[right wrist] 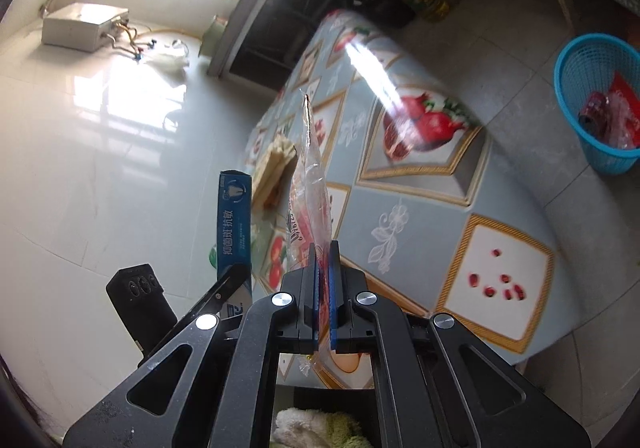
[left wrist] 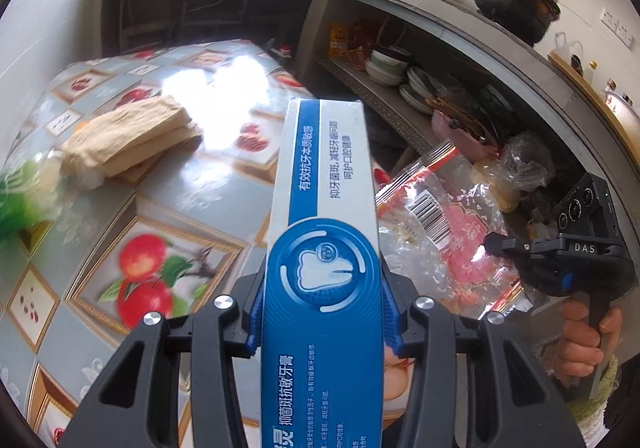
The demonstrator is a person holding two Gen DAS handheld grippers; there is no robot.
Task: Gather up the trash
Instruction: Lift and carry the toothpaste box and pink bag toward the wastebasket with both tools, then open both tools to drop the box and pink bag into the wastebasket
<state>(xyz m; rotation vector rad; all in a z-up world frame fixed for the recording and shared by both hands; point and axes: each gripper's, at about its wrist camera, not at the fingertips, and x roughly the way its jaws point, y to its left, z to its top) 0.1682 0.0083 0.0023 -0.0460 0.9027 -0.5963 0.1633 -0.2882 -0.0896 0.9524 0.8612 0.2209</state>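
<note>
Left wrist view shows the fruit-patterned desk (left wrist: 100, 215), above it the left gripper (left wrist: 320, 312) clamping a long blue-and-white toothpaste box (left wrist: 324, 183), while the right gripper (right wrist: 323, 288) pinches a crinkled clear-and-red plastic wrapper (right wrist: 310, 183).

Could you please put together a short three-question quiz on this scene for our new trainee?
1. True or false: the left gripper holds a blue toothpaste box.
2. What is pinched between the fingers of the right gripper? A) a folded cloth B) a clear plastic wrapper C) a bowl
3. What colour is the mesh basket on the floor beside the table?

Key:
1. True; the box stands clamped between its fingers.
2. B; the clear plastic wrapper has red print and sticks up from the shut fingers.
3. Blue; it already holds some red trash.
</note>
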